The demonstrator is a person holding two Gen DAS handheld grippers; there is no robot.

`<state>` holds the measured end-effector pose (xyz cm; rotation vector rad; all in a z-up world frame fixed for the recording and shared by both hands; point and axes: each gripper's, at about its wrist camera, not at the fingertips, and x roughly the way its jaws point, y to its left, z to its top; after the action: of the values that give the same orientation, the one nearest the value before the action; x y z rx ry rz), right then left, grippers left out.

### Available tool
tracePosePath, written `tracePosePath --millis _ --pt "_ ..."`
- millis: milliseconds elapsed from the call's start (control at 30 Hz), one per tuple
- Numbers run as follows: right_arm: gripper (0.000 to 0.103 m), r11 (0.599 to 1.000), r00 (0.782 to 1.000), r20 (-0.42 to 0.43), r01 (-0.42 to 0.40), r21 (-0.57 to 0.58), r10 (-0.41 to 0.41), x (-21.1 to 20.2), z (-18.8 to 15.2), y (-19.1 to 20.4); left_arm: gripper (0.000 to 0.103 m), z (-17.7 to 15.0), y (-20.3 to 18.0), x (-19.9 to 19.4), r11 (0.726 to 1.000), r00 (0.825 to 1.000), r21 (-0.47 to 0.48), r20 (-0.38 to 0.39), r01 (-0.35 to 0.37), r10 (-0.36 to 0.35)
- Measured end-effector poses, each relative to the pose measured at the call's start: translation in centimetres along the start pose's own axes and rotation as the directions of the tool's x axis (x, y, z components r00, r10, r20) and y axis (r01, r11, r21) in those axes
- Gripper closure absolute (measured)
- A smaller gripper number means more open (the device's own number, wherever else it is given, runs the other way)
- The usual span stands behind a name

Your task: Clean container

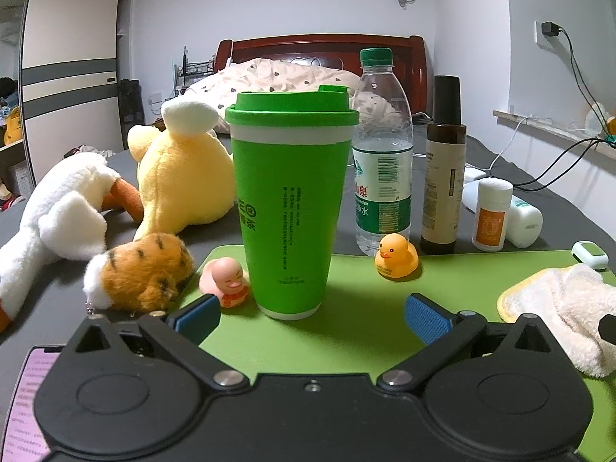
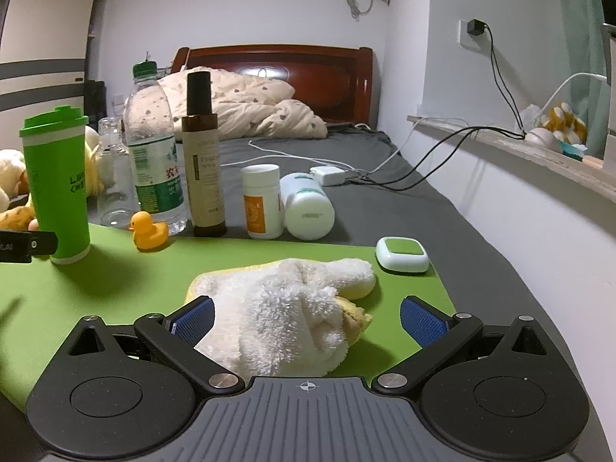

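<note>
The left gripper stands wide open and holds nothing; the tall green plastic cup with its green lid is upright just ahead between the fingers, untouched. The right gripper is also fully open and empty, with the crumpled white-and-yellow fluffy cloth lying between its pads. I judge that nothing is cleaned yet: grasping and wiping remain.

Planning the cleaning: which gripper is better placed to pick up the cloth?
Right: the right gripper is open with the cloth between its fingers; the left gripper faces the cup.
</note>
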<state>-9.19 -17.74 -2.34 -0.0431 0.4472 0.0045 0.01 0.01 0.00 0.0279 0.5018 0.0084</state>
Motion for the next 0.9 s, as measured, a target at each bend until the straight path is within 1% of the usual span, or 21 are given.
tracePosePath --millis 167,333,467,667,900 --pt "0.000 1.000 1.000 0.007 0.001 -0.029 -0.001 -0.3 0.0 0.5 0.000 0.1 0.1 0.1 1.000 1.000 -0.007 0.018 -0.011 0.012" --pt "0.000 1.000 1.000 0.011 -0.017 0.003 0.017 -0.1 0.2 0.1 0.000 0.2 0.1 0.3 0.999 0.999 -0.016 0.047 -0.027 0.028" --pt "0.000 1.000 0.999 0.018 -0.026 0.003 0.026 -0.1 0.5 0.1 0.000 1.1 0.3 1.5 0.999 0.997 -0.023 0.070 -0.043 0.044" --pt "0.000 0.999 0.999 0.014 -0.038 -0.010 0.039 0.4 0.6 0.7 0.000 1.8 0.7 2.7 0.998 0.996 -0.058 0.077 -0.038 0.043" --pt "0.000 0.999 0.999 -0.003 -0.049 -0.011 0.048 0.9 0.6 0.7 0.000 2.1 0.8 4.0 0.997 0.996 -0.059 0.074 -0.041 0.046"
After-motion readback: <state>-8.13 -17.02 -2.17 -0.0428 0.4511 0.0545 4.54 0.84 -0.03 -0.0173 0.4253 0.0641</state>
